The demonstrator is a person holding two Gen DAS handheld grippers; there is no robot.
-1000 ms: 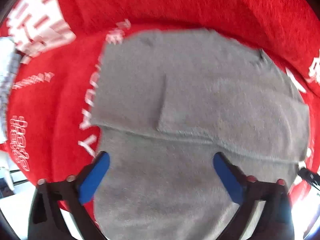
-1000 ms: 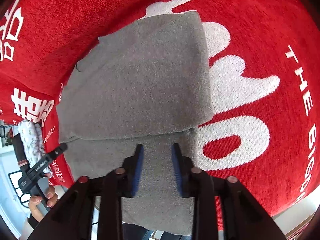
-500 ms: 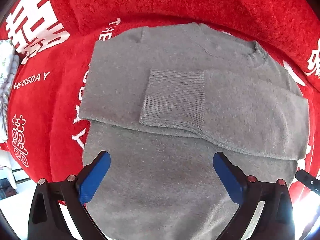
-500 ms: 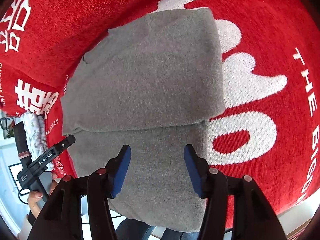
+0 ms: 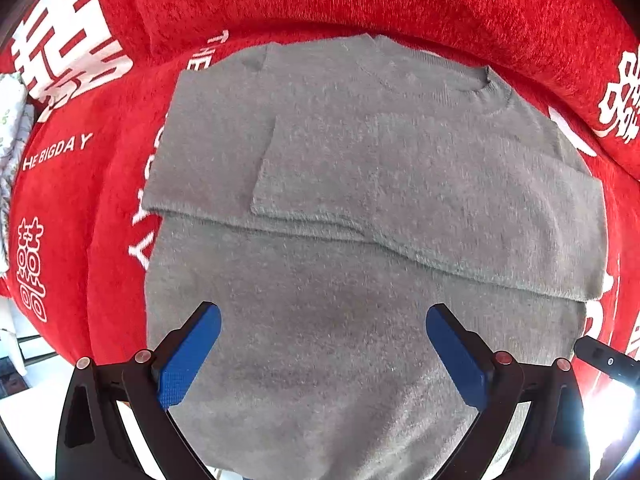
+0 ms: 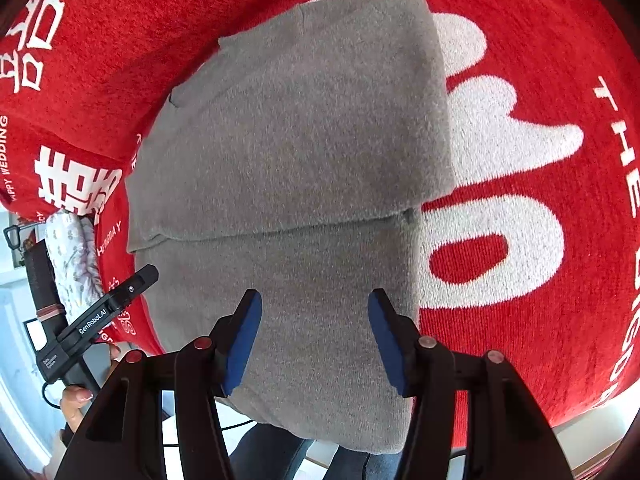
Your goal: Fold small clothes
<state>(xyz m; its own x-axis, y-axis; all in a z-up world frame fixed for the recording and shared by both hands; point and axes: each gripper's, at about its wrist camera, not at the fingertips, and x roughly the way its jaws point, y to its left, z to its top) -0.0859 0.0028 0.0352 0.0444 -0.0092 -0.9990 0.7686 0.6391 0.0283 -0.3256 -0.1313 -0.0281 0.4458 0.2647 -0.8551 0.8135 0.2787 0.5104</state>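
Left wrist view: grey sweater [image 5: 360,200] lies on the red blanket [image 5: 80,220], sleeves folded in; left gripper [image 5: 323,344] and right gripper [image 6: 314,336] hover wide apart, empty; next, likely pinch the hem and fold upward.

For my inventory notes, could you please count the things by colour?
Grey: 1, the sweater
Red: 1, the blanket
White patterned: 1, the cloth at the edge
Blue-padded: 2, the left claw and the right claw
Total: 5
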